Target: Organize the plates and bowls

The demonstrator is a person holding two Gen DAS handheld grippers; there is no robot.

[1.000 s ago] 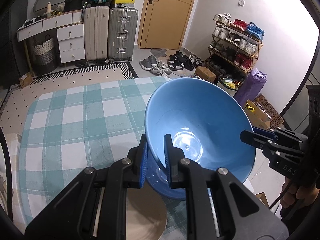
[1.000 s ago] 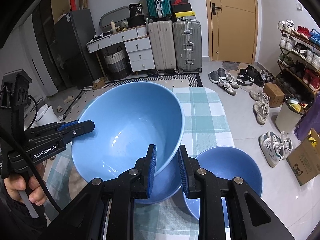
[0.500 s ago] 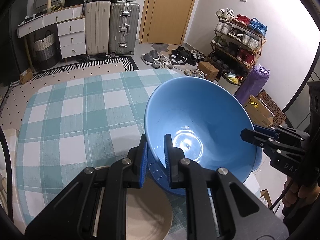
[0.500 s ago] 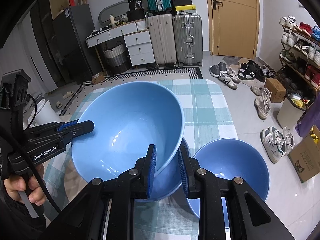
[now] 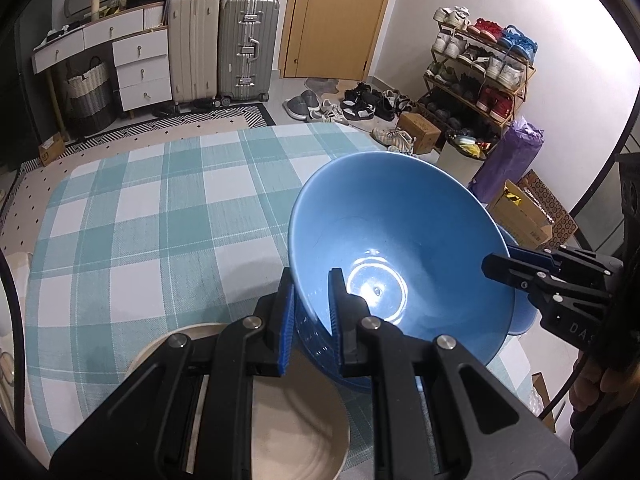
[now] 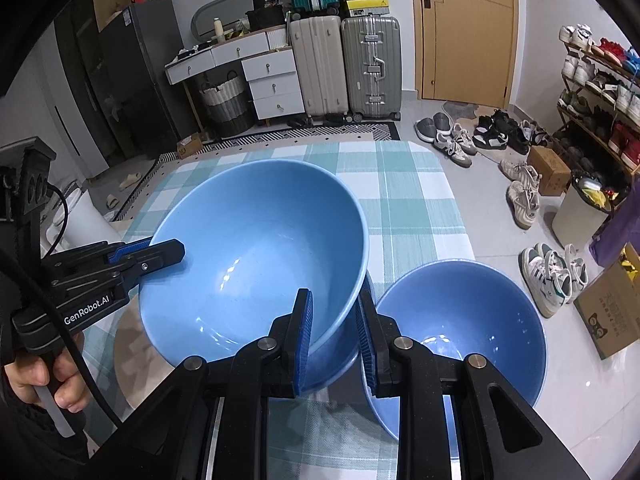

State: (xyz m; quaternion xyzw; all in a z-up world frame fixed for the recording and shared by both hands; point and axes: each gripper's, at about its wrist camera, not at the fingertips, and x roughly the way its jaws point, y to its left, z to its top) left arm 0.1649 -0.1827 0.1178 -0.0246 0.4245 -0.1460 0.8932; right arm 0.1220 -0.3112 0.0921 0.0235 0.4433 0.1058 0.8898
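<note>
A large blue bowl [image 5: 400, 248] [image 6: 256, 256] is held tilted above the checked table by both grippers. My left gripper [image 5: 310, 312] is shut on its near rim, and shows in the right wrist view [image 6: 160, 254] on the bowl's left rim. My right gripper [image 6: 332, 336] is shut on the opposite rim, and shows in the left wrist view [image 5: 508, 264]. Another blue bowl [image 6: 340, 356] lies partly hidden right under the held one. A third blue bowl [image 6: 460, 332] stands to the right. A beige plate [image 5: 288, 412] lies under my left gripper.
The table has a teal and white checked cloth [image 5: 140, 220]. Its right edge [image 6: 456, 208] drops to a floor with shoes [image 6: 452, 140]. Suitcases [image 5: 224, 44], drawers and a door stand at the back; a shoe rack [image 5: 480, 76] is at the right.
The held bowl and both grippers have drawn back toward the near side and lifted a little; more of the beige plate and the right-hand bowl shows. Both grips are unchanged.
</note>
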